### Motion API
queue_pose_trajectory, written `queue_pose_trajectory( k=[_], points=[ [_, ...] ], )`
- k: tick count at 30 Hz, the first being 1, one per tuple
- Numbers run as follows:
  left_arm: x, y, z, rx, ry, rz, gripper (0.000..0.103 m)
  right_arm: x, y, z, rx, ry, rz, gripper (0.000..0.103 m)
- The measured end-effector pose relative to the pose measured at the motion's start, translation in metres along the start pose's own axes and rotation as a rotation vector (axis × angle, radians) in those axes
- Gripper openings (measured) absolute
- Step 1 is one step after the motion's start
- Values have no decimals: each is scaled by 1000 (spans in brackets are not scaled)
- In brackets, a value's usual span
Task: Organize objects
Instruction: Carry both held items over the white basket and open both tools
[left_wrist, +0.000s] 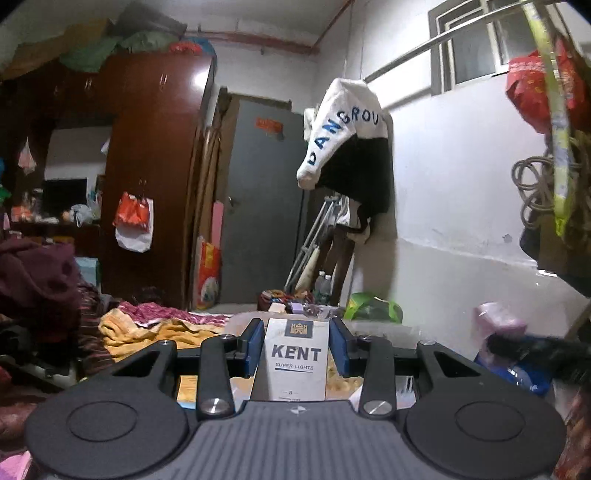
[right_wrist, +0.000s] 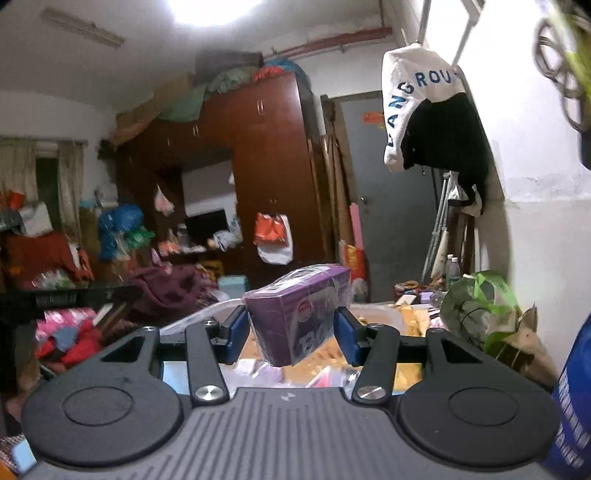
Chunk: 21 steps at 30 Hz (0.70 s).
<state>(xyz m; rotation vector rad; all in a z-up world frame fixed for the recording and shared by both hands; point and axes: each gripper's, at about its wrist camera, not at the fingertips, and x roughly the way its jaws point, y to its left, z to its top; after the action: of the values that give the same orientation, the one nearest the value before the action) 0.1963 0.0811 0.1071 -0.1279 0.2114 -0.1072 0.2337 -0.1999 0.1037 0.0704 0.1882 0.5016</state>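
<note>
In the left wrist view my left gripper (left_wrist: 297, 345) is shut on a white Kent Super Lights cigarette pack (left_wrist: 297, 360), held upright between the blue pads above a cluttered bed. In the right wrist view my right gripper (right_wrist: 291, 326) is shut on a purple box wrapped in clear plastic (right_wrist: 301, 314), held tilted in the air between its blue pads. The right gripper and a blurred pink thing (left_wrist: 500, 321) show at the right edge of the left wrist view.
A bed with yellow and patterned blankets (left_wrist: 147, 325) lies below. A dark red wardrobe (left_wrist: 147, 166) and grey door (left_wrist: 266, 199) stand behind. A white and black jacket (left_wrist: 347, 147) hangs on the right wall. A green bag (right_wrist: 476, 306) and piles of clothes (right_wrist: 70, 336) lie around.
</note>
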Motion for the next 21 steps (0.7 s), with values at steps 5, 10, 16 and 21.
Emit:
queue_pose_trajectory(
  k=[5,10,16,21],
  points=[
    [49,-19,13,20,38,2,43,45,0,3,-23,66,-31,55],
    [67,-10,4,-24,68,67,73,55,-8,-6,12,103,-23,88],
    [0,-12,-26,136,41,20,85,-17,-7,-26,65,-9,46,103],
    [-67,-16,-100,193,117,-55,86,-44,3,-84,47,82,-90,103]
  ],
)
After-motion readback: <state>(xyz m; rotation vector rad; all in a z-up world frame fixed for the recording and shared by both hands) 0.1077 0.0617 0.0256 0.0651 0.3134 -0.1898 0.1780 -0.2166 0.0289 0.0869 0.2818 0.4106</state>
